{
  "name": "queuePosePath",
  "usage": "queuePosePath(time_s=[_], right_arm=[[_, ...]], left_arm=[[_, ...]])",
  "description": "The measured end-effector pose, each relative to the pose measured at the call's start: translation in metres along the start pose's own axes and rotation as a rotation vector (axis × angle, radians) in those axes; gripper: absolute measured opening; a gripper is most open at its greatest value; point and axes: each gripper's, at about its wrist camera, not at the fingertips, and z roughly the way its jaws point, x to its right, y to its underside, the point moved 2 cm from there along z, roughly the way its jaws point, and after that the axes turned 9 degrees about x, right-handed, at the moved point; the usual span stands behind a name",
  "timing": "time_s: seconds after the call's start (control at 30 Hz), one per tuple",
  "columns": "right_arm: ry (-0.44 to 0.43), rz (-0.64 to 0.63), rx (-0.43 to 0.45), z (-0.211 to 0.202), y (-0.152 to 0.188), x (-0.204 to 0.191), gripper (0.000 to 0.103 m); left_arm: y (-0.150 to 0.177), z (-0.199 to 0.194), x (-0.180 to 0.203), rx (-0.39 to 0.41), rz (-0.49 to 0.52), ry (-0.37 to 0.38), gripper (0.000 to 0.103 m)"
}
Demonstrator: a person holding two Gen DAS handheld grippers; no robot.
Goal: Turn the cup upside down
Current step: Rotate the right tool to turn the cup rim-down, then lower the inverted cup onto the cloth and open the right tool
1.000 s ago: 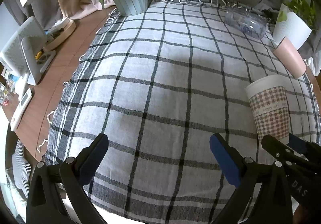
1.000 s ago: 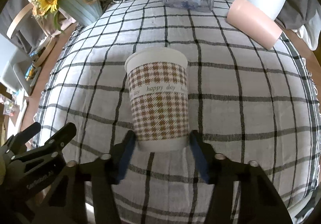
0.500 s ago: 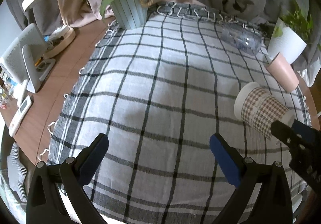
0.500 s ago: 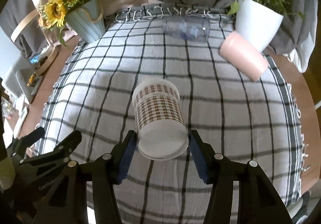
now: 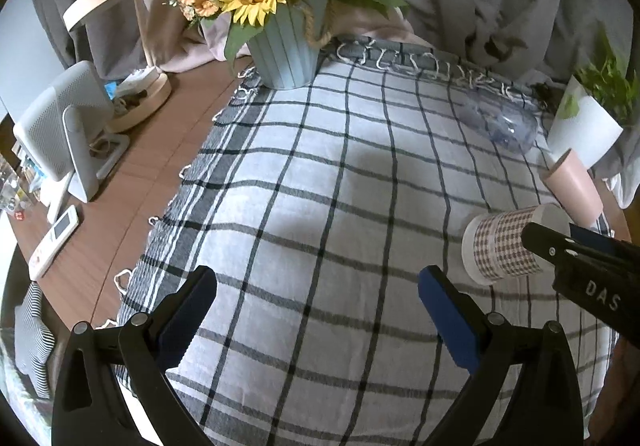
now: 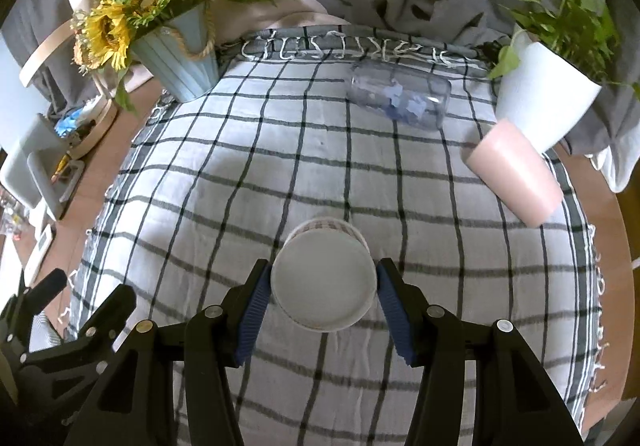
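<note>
— Right wrist view: the right gripper clamps the brown-checked paper cup, only its white base showing.

— Left wrist view shows it sideways above the checked tablecloth — left gripper wide, holding nothing.

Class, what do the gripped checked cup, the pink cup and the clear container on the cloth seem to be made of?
Checked cup: probably paper, matte, printed houndstooth sleeve, flat white base. Pink cup: smooth matte, plastic or ceramic, unclear. Clear container: see-through, glossy highlights, likely plastic, possibly glass.

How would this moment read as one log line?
right hand-held gripper: shut on paper cup | cup: airborne, mid-flip | left hand-held gripper: open, idle
</note>
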Motion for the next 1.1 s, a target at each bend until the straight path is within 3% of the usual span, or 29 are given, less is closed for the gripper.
queuePosePath(time_s=[0.57,0.63,0.7,1.1], right_arm=[[0.011,-0.016,-0.039,0.026,-0.019,-0.008,0.054],[0.013,-0.001,-0.042,0.027,-0.018,-0.007,0.061],[0.014,0.014,-0.04,0.024,-0.015,-0.006,0.079],[0.033,0.128,0.219,-0.071,0.009,0.0,0.086]], left_arm=[[-0.012,0.015,-0.009,-0.006,-0.015,-0.018,0.103],[-0.013,0.014,-0.011,-0.001,-0.015,-0.023,0.103],[-0.014,0.011,-0.012,0.012,-0.013,-0.021,0.103],[-0.021,-0.049,-0.005,0.175,0.068,0.054,0.103]])
